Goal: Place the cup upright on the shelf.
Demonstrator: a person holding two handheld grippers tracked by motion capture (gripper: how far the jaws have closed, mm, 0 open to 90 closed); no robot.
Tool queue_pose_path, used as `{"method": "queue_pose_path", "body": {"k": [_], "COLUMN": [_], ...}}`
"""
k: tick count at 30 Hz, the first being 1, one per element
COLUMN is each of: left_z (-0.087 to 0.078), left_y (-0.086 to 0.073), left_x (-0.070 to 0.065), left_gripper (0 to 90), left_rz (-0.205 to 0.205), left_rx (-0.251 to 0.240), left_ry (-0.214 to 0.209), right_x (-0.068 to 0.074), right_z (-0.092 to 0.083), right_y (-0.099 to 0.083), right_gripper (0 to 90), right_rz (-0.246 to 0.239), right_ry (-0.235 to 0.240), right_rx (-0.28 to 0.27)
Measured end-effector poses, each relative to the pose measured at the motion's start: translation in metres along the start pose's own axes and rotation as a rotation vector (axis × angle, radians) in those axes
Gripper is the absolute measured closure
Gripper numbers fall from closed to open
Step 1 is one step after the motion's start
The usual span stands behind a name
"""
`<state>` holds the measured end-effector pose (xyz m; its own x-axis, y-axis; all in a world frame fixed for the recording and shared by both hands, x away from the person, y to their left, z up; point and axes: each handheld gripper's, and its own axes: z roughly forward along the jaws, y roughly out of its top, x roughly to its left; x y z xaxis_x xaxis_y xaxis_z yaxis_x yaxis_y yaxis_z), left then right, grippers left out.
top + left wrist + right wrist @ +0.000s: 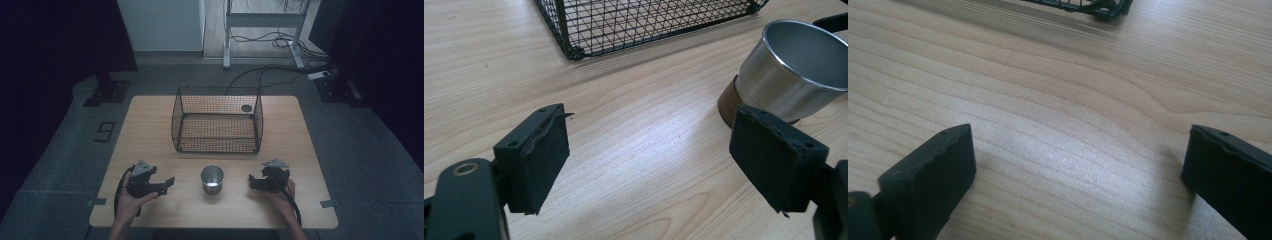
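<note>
A: Start at your left. Your left tool (167,184) sits low over the table (150,115), jaws spread wide with nothing between them, aimed toward the cup.

B: And the cup itself?

A: The steel cup (212,179) stands upright near the front edge of the table, between your two tools and touched by neither. In the left gripper view it rests on a brown round base, just beyond the tool's right jaw.

B: What about the basket?

A: The wire basket (218,120) stands behind the cup, toward the middle of the table, and looks empty.

B: And my right side?

A: Your right tool (253,182) is spread as wide as your left, holding nothing; the right gripper view has bare wood between its jaws.

B: So how far along am I?

A: At the very start, I judge. Nothing is gripped or lifted yet. You likely need to close a tool on the cup and carry it to the basket.
</note>
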<state>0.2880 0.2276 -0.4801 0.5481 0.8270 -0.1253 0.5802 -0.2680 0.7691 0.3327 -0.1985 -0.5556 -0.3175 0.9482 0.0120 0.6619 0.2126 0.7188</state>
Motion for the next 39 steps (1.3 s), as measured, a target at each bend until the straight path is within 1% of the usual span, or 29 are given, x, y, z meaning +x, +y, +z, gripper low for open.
{"method": "queue_pose_path", "body": {"k": [2, 4, 7, 14, 15, 16, 18, 19, 23, 24, 28, 31, 33, 34, 39], "left_z": [0.001, 0.002, 0.005, 0.004, 0.004, 0.005, 0.005, 0.005, 0.006, 0.005, 0.005, 0.004, 0.004, 0.005, 0.006], "left_y": [0.0, 0.0, -0.001, 0.0, 0.0, -0.001, -0.001, -0.001, -0.001, -0.001, -0.001, -0.001, -0.001, -0.001, -0.001], "left_x": [-0.001, -0.001, -0.001, -0.002, -0.002, -0.002, -0.002, -0.002, -0.001, -0.001, -0.002, -0.002, -0.002, -0.001, -0.001], "left_gripper": [16.4, 16.4, 16.4, 16.4, 16.4, 16.4, 16.4, 16.4, 16.4, 16.3, 16.2, 16.2, 16.1, 16.1, 16.1], "left_rz": [0.003, 0.001, 0.004, 0.005, 0.005, 0.004, 0.003, 0.002, 0.001, 0.001, 0.0, -0.002, -0.002, -0.002, -0.002], "left_rx": [0.003, 0.004, 0.012, 0.014, 0.015, 0.015, 0.016, 0.017, 0.02, 0.019, 0.017, 0.014, 0.014, 0.016, 0.019], "left_ry": [-0.005, -0.005, -0.005, -0.007, -0.007, -0.007, -0.007, -0.007, -0.004, -0.006, -0.007, -0.008, -0.009, -0.01, -0.012], "right_x": [-0.001, -0.002, -0.005, -0.005, -0.005, -0.005, -0.005, -0.004, -0.002, -0.001, 0.002, 0.009, 0.011, 0.015, 0.027], "right_z": [-0.002, -0.002, -0.006, -0.013, -0.016, -0.02, -0.022, -0.025, -0.031, -0.035, -0.041, -0.05, -0.053, -0.058, -0.069], "right_y": [-0.001, -0.001, -0.002, -0.001, -0.001, 0.001, 0.002, 0.003, 0.005, 0.007, 0.009, 0.014, 0.015, 0.018, 0.025], "right_gripper": [4.3, 4.4, 6.5, 8.8, 9.3, 10.2, 10.7, 11.5, 12.6, 12.7, 12.8, 12.9, 13.0, 13.0, 13.0], "right_rz": [0.006, 0.013, 0.042, 0.055, 0.058, 0.062, 0.063, 0.066, 0.061, 0.054, 0.05, 0.044, 0.04, 0.031, 0.0], "right_ry": [-0.002, 0.003, 0.015, 0.032, 0.036, 0.038, 0.041, 0.049, 0.062, 0.07, 0.08, 0.103, 0.109, 0.123, 0.158], "right_rx": [-0.005, -0.01, -0.025, -0.052, -0.06, -0.08, -0.09, -0.107, -0.123, -0.136, -0.155, -0.187, -0.194, -0.205, -0.235]}}
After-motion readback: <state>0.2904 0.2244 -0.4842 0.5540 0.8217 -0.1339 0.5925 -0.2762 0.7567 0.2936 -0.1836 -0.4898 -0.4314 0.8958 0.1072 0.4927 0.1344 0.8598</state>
